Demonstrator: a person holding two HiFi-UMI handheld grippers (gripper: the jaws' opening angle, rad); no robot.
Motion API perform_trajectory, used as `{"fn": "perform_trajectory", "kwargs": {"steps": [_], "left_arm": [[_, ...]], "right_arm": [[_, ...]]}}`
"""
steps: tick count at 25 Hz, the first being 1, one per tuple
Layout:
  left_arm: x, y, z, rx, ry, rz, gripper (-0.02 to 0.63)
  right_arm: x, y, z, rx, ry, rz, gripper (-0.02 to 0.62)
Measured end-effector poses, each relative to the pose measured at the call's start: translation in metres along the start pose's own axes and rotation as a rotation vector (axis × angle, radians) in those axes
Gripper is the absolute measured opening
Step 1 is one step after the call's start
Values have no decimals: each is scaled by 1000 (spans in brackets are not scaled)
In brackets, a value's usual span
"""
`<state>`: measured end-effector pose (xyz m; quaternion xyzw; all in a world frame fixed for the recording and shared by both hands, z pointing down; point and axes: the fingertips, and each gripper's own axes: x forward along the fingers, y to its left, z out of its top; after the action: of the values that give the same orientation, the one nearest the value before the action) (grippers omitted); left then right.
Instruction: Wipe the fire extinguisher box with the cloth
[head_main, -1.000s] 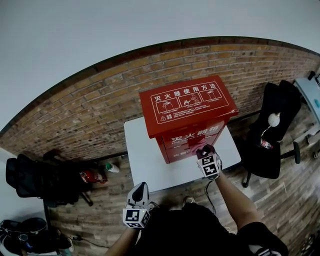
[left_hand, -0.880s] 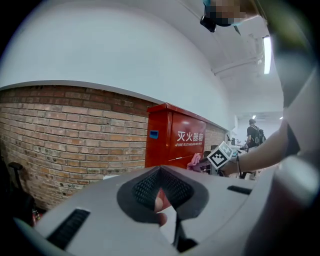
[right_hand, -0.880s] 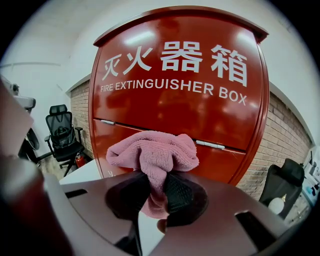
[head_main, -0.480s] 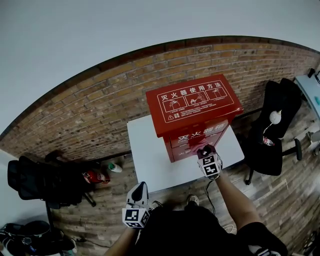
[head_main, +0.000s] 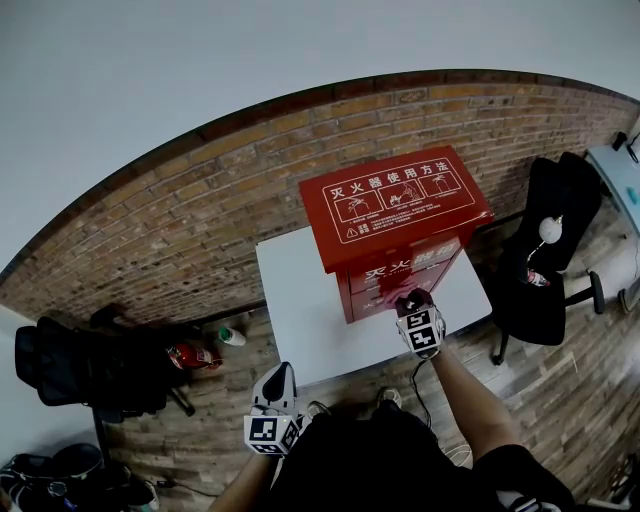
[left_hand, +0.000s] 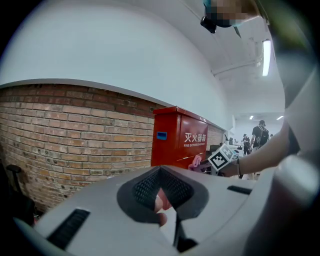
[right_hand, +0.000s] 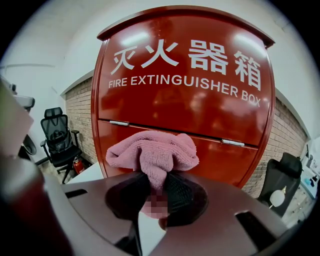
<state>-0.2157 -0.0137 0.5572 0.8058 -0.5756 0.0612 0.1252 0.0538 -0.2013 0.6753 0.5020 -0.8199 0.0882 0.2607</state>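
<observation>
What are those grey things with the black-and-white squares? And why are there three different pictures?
A person is holding two hand tools called grippers. Each has two jaws that pinch. One picture comes from a camera on the person's head, looking down. The other two come from small cameras riding on the grippers. The red fire extinguisher box stands on a white table. The right gripper pinches a pink cloth, right up at the box's front. The left gripper hangs low, away from the table, jaws together, holding nothing. The square patterns are just part of the grippers.
</observation>
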Motion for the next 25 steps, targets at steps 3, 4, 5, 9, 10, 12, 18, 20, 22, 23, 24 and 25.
{"fn": "perform_trajectory", "kwargs": {"steps": [3,4,5,9,10,12,18,20,22,23,24,25], "left_arm": [[-1,4,-2,-2,0,-4,17],[-1,5,-3,0,0,-6,17],[-2,6,-3,2,0,-8,17],[-3,9,-3,4,-5,-13,17],[-4,10,-3,5,-5,-14,17],[-5,12,-4,6,1,-16,17],[-9,14,-3,-2,22,-30,17],[-10,16,-3,-2,24,-32,17],[-11,18,-3,0,24,-36,17],[-11,19,-3,1,24,-38,17],[-11,19,-3,1,24,-39,17],[-11,19,-2,1,23,-40,17]], "right_arm": [[1,5,2,-4,3,-1,83],[1,7,2,-4,3,-2,83],[1,8,2,-3,4,-2,83],[2,15,4,-3,3,1,83],[3,17,5,-3,2,3,83],[3,22,6,-2,0,7,83],[5,36,11,-1,-1,17,83],[6,39,11,0,0,17,83],[6,43,12,0,1,21,83],[7,45,13,-1,1,23,83],[7,47,13,-2,1,25,83],[7,49,14,-3,1,27,83]]}}
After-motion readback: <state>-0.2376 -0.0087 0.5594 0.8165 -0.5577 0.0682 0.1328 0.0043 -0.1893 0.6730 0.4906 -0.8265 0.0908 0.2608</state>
